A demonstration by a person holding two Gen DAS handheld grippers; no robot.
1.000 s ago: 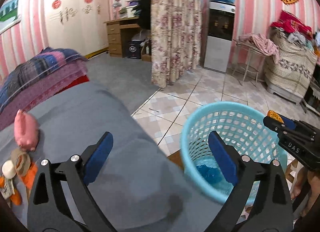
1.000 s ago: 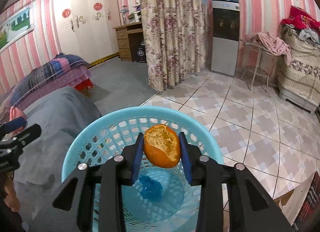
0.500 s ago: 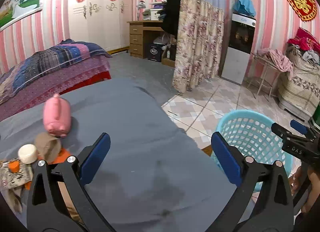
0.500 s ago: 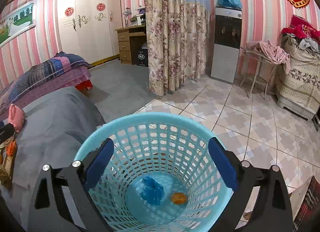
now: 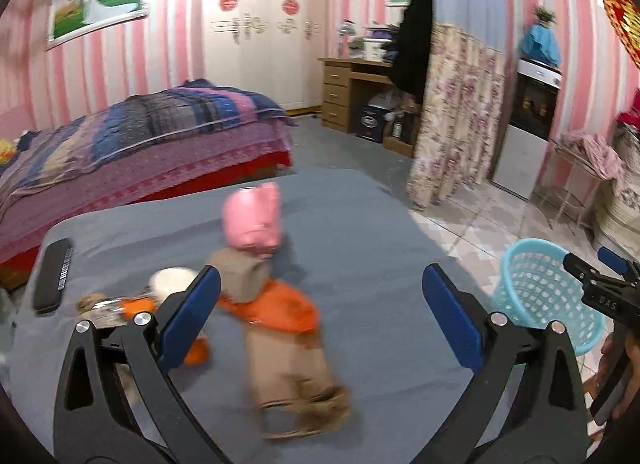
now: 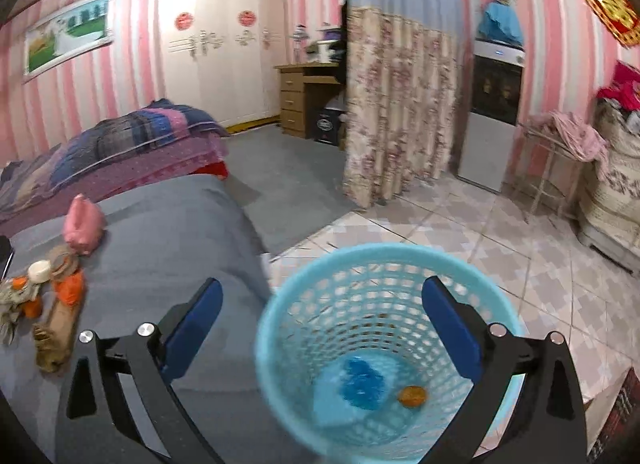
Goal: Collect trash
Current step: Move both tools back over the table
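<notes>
Brown paper trash [image 5: 292,360] seen just ahead of wide-open, empty left tool [image 5: 320,316]; right tool [image 6: 322,324] spread empty over basket [image 6: 280,364]; pink toy [image 5: 254,216] beyond.

Pink-striped bedroom, tiled at right

A white wardrobe [image 5: 260,24] stands far against the striped wall [image 5: 168,56], a wooden desk [image 5: 352,96] right of it, a floral curtain [image 5: 456,112] beyond; quilted bed [image 5: 140,136] left, grey carpet [image 6: 280,176] between.
</notes>
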